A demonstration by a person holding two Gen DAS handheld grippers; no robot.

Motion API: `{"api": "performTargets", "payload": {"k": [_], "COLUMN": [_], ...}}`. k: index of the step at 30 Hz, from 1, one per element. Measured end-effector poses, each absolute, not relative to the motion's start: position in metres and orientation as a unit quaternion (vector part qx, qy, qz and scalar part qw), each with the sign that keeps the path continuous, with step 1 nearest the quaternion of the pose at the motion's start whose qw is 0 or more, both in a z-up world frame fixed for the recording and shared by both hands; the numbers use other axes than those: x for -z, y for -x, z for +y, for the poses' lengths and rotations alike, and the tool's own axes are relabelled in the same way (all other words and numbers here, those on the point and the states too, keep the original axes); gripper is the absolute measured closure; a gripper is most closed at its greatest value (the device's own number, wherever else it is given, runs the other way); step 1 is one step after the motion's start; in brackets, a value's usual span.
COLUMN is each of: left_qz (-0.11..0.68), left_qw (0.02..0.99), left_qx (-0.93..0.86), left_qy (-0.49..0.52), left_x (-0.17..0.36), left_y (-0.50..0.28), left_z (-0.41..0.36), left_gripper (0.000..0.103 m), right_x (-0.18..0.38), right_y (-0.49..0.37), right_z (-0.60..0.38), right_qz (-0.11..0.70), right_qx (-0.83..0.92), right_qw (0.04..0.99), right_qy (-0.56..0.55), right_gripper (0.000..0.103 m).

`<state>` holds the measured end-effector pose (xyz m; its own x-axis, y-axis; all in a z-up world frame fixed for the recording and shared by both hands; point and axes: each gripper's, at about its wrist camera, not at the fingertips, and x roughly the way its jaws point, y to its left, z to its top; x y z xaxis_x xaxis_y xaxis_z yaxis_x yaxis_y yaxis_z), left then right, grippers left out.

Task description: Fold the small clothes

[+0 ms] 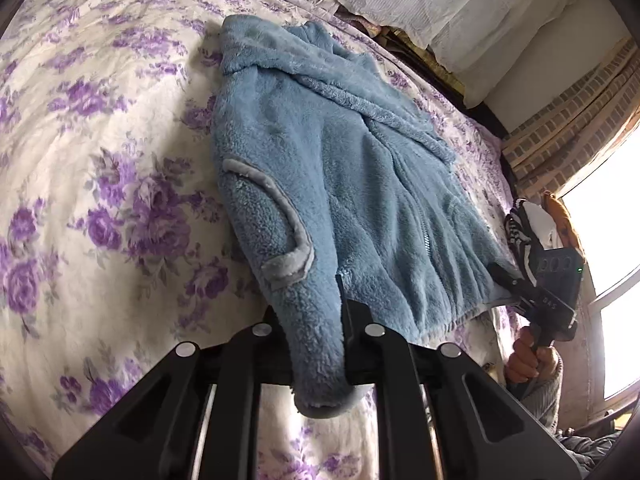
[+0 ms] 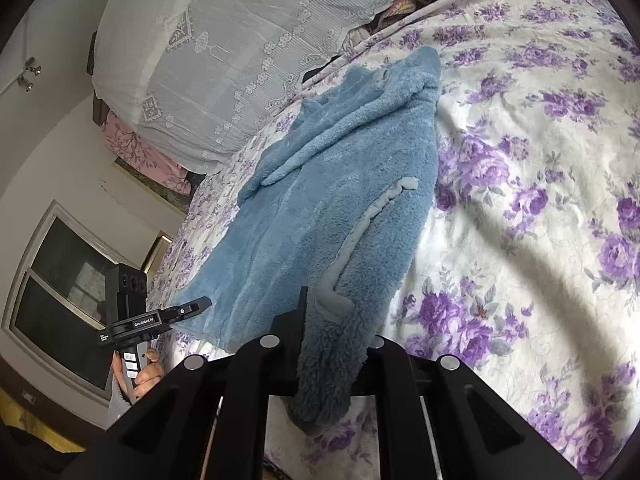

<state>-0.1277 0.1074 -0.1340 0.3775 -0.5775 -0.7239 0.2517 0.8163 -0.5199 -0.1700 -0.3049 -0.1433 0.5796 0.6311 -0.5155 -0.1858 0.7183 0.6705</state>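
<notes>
A fluffy blue fleece jacket [image 1: 320, 168] with a zipper and grey-trimmed pocket lies on the purple-flowered bedspread [image 1: 100, 160], its hem corners clamped at 6 o'clock by the left gripper [image 1: 316, 344] and right gripper [image 2: 332, 344].

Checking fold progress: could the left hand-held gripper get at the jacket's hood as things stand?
Probably not right away: the left hand-held gripper is shut on the blue jacket at its hem corner, and the hood lies at the garment's far end. Nothing else lies over the hood.
</notes>
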Motion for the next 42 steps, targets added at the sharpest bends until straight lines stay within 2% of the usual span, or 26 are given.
{"api": "performTargets", "payload": {"k": [6,12,42], "left_qz": [0.477,0.470,0.417], "left_qw": [0.835,0.861,0.899], "left_qx": [0.238,0.182,0.131], "left_qy": [0.135,0.066,-0.022], "left_x": [0.117,0.115,0.090], "left_y": [0.121,0.126,0.133], "left_z": [0.103,0.089,0.072], "left_gripper": [0.089,0.087,0.085], "right_x": [0.131,0.140,0.121], "right_y": [0.164,0.157,0.153], "right_z": [-0.303,-0.304,-0.301], "right_qz": [0.376,0.391,0.377], "right_qx": [-0.248,-0.237,-0.242], "right_qw": [0.846,0.842,0.851], "right_qy": [-0.286,-0.287,-0.275], "right_gripper": [0.091,0.090,0.090]}}
